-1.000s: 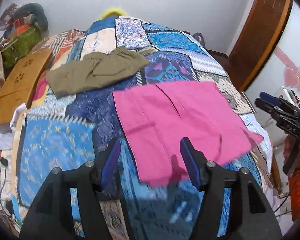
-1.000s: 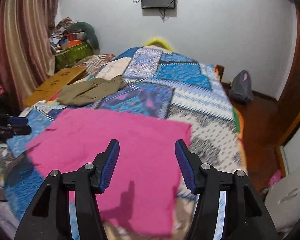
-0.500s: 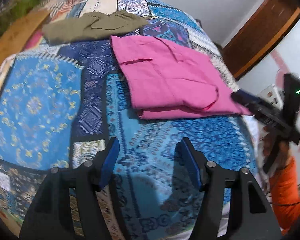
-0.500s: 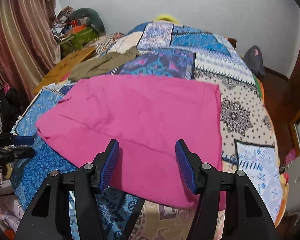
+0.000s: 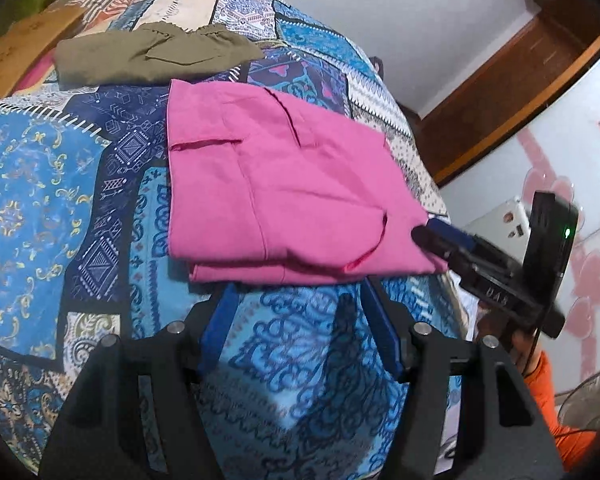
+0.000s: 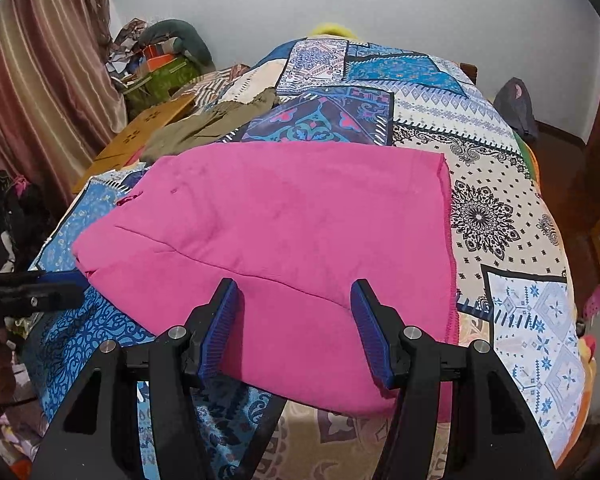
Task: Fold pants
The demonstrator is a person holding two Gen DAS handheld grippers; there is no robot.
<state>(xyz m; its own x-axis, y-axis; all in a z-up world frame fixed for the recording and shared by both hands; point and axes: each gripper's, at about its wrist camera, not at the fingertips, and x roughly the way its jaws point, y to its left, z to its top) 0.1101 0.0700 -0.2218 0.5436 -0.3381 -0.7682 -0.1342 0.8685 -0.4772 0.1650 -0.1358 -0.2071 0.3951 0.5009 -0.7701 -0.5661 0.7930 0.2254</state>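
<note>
Pink pants (image 5: 276, 184) lie folded flat on the patchwork bedspread (image 5: 52, 184); they also fill the middle of the right wrist view (image 6: 284, 240). My left gripper (image 5: 298, 332) is open and empty, just short of the pants' near folded edge. My right gripper (image 6: 294, 328) is open and empty, its fingers over the near edge of the pants. In the left wrist view the right gripper (image 5: 432, 232) shows at the pants' right corner. In the right wrist view the left gripper (image 6: 56, 288) shows at the pants' left corner.
Folded olive-green pants (image 5: 152, 54) lie farther up the bed, also in the right wrist view (image 6: 204, 128). A brown board (image 6: 148, 132), clutter and a curtain (image 6: 36, 92) stand on the left. A wooden door (image 5: 512, 72) is on the right.
Both grippers have dropped lower and closer to the near edge of the pink pants. The right gripper has come up to the pants' right corner. The pants have stayed folded and still.
</note>
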